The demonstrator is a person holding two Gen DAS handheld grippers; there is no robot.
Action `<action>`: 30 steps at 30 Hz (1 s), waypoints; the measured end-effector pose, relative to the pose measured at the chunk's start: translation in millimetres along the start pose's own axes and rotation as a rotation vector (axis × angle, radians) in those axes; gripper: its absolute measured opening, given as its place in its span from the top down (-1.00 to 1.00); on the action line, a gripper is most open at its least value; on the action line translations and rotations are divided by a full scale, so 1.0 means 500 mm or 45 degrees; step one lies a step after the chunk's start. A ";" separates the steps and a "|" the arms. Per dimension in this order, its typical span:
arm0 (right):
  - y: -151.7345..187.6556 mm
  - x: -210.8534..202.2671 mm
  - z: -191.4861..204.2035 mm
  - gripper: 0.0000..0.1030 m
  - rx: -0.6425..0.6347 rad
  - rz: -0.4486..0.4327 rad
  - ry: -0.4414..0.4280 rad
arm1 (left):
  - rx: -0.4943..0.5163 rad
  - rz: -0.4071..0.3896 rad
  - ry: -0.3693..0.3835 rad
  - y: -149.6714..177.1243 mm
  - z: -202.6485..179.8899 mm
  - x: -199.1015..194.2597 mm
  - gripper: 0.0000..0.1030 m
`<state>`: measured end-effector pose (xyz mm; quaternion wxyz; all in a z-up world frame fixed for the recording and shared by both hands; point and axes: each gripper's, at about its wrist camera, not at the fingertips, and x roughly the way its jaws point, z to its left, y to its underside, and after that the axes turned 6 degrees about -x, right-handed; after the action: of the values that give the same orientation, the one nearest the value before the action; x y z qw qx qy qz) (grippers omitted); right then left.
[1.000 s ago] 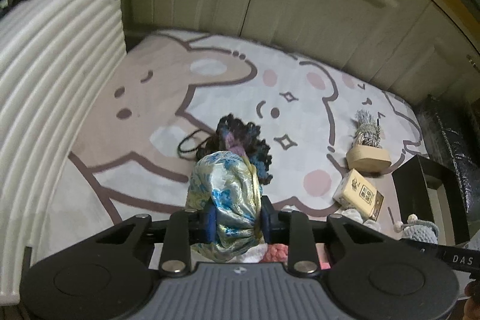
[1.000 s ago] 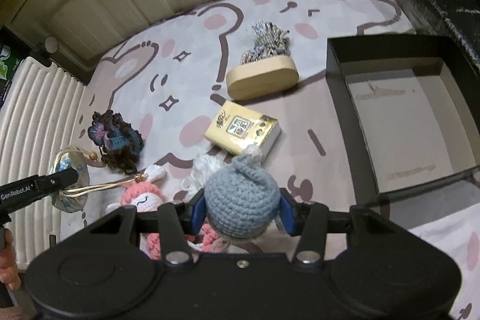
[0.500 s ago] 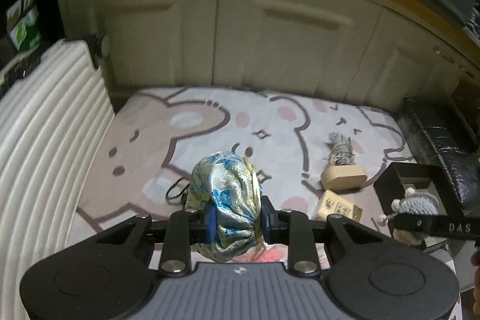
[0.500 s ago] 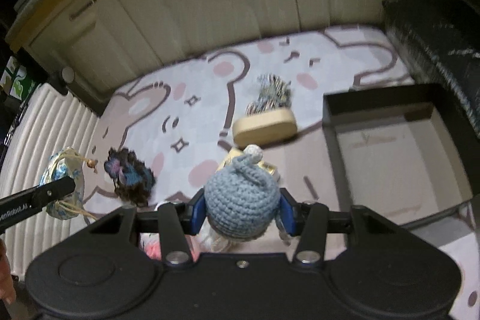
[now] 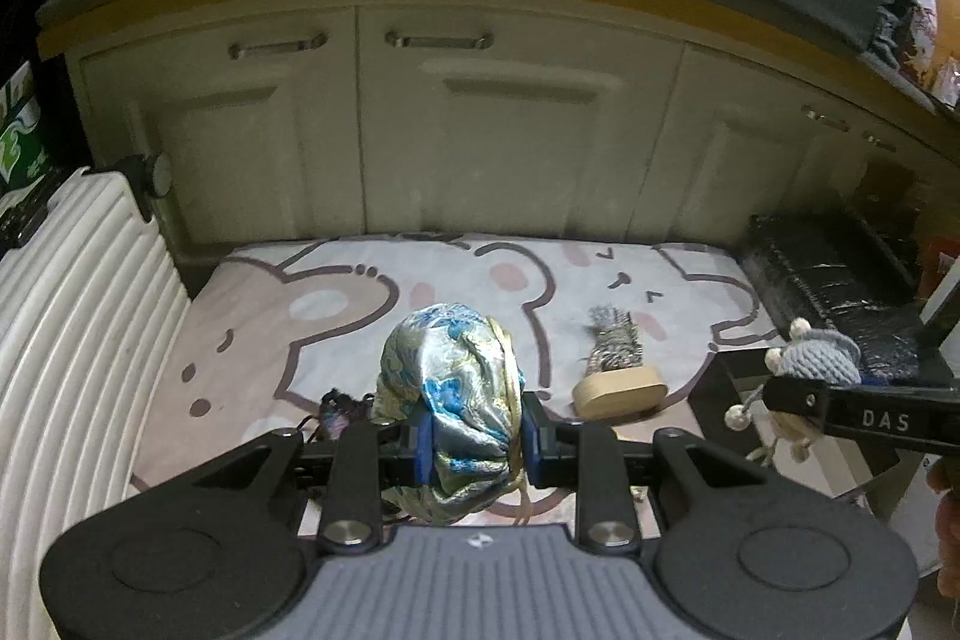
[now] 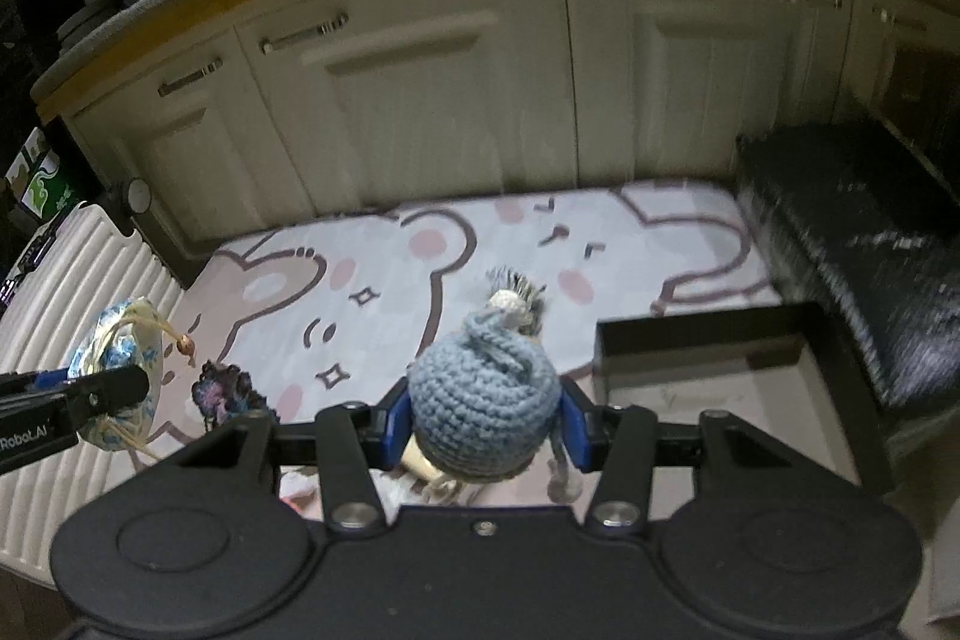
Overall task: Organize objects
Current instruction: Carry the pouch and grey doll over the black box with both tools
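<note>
Silky blue-and-gold brocade pouch (image 5: 453,388) sits clamped in your left gripper (image 5: 474,439) above the bear-print rug (image 5: 336,316), your right gripper (image 6: 483,421) pinching the grey-blue crocheted doll (image 6: 483,403) near the black open box's (image 6: 696,334) left rim, and that slick fabric could slip free mid-carry.

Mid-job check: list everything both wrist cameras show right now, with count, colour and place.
brocade pouch: 1, gold and blue, clamped in left gripper
crochet doll: 1, grey-blue, clamped in right gripper
brush: 1, tan base, on mat
dark scrunchie: 1, purple-black, on mat
box: 1, black, open, right of mat
mat: 1, bear print
cabinets: cream, behind mat
left gripper: shut on pouch
right gripper: shut on doll
</note>
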<state>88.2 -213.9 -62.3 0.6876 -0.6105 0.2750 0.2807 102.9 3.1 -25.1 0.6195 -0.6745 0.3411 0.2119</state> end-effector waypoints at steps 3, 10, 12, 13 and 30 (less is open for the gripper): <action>-0.007 -0.015 -0.001 0.03 -0.046 -0.040 0.038 | 0.007 -0.016 0.017 -0.005 -0.016 -0.009 0.43; -0.022 -0.047 -0.013 0.03 -0.125 -0.115 0.125 | 0.023 -0.052 0.055 -0.013 -0.057 -0.026 0.43; -0.027 -0.055 -0.019 0.03 -0.133 -0.132 0.143 | 0.027 -0.065 0.068 -0.018 -0.068 -0.029 0.43; -0.028 -0.061 -0.021 0.03 -0.139 -0.140 0.155 | 0.028 -0.073 0.074 -0.020 -0.075 -0.032 0.43; -0.043 -0.088 -0.146 0.03 -0.054 -0.181 0.332 | 0.086 -0.136 0.283 -0.046 -0.195 -0.031 0.43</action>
<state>70.7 -290.9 -23.2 0.6511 -0.6742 0.3121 0.1556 95.7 -89.2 15.6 0.6105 -0.6899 0.3782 0.0908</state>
